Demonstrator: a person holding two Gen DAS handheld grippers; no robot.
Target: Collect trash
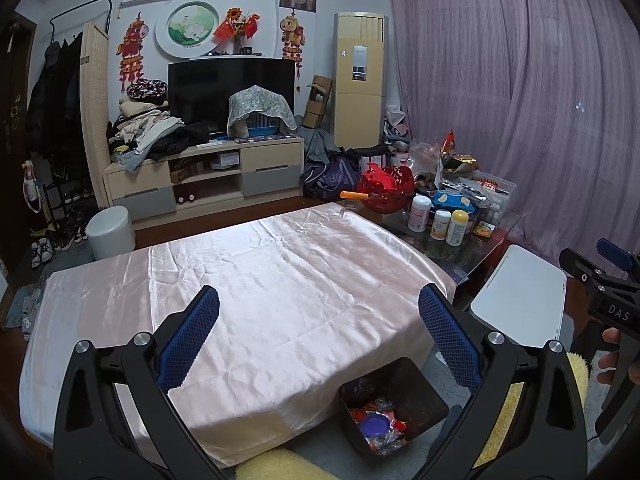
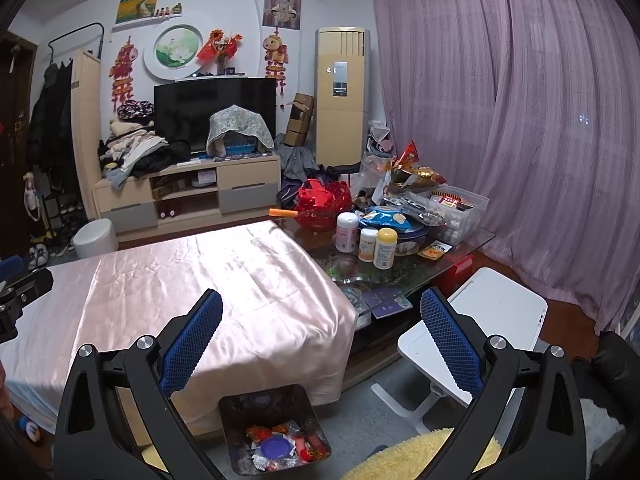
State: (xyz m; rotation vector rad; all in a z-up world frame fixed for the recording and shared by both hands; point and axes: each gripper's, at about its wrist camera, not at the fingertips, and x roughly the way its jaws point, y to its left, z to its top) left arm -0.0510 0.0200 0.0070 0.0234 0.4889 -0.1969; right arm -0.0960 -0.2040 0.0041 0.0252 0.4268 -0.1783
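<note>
A dark square trash bin (image 1: 394,408) stands on the floor at the near corner of the table; it also shows in the right wrist view (image 2: 276,428). It holds wrappers and a purple lid (image 2: 275,447). My left gripper (image 1: 318,304) is open and empty above the pink satin tablecloth (image 1: 260,280). My right gripper (image 2: 320,308) is open and empty above the table corner and the bin. The right gripper's body shows at the right edge of the left wrist view (image 1: 608,292).
A glass coffee table (image 2: 400,272) carries bottles, a blue tin, a red basket and snack packets. A white side table (image 2: 476,336) stands at right. A white stool (image 1: 110,232), a TV cabinet (image 1: 208,176) and purple curtains lie beyond. Yellow fluffy fabric (image 2: 424,456) is near.
</note>
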